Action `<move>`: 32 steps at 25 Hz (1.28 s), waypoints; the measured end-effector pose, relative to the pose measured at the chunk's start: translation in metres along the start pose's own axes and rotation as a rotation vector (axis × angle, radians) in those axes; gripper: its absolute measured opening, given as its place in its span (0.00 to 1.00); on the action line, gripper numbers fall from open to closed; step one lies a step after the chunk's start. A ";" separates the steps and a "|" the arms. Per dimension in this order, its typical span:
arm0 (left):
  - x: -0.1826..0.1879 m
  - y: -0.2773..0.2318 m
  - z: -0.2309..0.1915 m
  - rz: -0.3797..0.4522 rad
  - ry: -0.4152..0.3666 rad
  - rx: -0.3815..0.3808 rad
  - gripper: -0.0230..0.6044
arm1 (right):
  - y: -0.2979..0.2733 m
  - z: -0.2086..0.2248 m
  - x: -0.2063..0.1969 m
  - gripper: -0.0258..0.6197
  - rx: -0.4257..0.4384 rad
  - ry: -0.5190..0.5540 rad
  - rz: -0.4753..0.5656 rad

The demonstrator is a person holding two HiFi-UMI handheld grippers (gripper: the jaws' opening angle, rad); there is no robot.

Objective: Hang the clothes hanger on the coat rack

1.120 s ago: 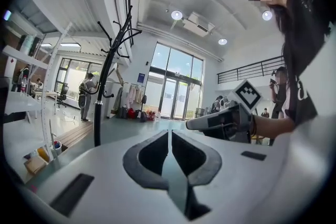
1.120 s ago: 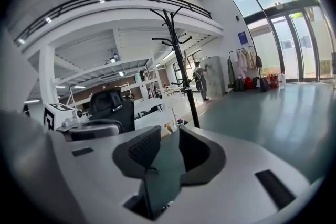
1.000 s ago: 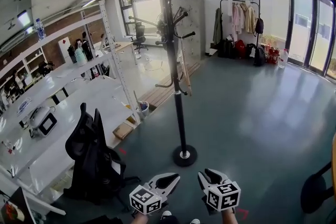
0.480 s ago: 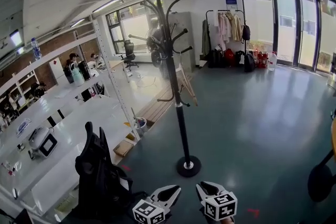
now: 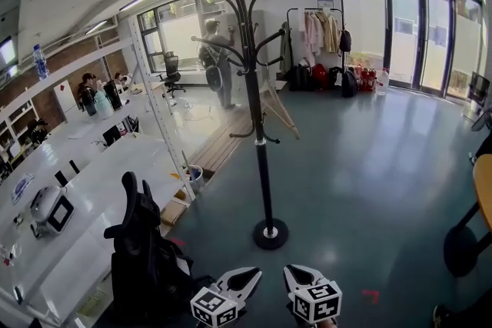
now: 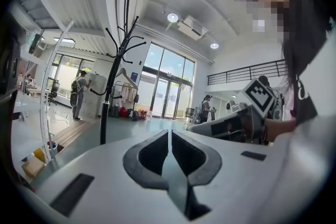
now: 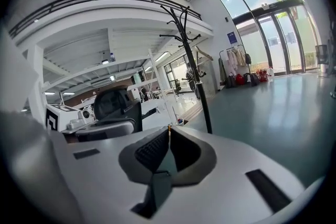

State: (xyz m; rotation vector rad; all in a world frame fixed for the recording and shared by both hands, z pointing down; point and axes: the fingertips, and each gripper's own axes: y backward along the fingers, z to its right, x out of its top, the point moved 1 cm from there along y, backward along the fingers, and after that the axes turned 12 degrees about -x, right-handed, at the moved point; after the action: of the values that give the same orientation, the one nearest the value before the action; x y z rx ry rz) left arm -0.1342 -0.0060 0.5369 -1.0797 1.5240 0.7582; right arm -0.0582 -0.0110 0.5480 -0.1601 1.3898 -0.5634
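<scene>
The black coat rack (image 5: 261, 127) stands on the grey-green floor on its round base (image 5: 270, 233), straight ahead of both grippers. Its pole also shows in the left gripper view (image 6: 105, 113) and in the right gripper view (image 7: 202, 97). My left gripper (image 5: 251, 273) is at the bottom of the head view, shut and empty; its tips (image 6: 169, 132) meet. My right gripper (image 5: 294, 271) is beside it, its jaws closing with nothing between them; the tips (image 7: 169, 128) touch. No hanger is in either gripper.
A black office chair (image 5: 146, 242) stands close on the left beside long white tables (image 5: 77, 188). A clothes rail with garments (image 5: 315, 34) and glass doors are at the far wall. A person with a backpack (image 5: 215, 61) stands behind the rack. A round table's edge (image 5: 484, 188) is at the right.
The head view has swung, bringing the glass doors and the round table further in. Both grippers sit lower in the picture. The right gripper's jaws have narrowed until the tips meet.
</scene>
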 end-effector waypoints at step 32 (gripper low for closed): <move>0.010 -0.051 -0.013 0.022 0.029 -0.004 0.06 | -0.011 0.055 0.009 0.06 -0.040 0.023 -0.060</move>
State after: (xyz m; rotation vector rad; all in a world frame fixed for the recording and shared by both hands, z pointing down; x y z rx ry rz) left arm -0.0928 -0.0396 0.5339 -1.0829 1.5610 0.7642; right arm -0.0078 -0.0367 0.5549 -0.2283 1.4233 -0.5892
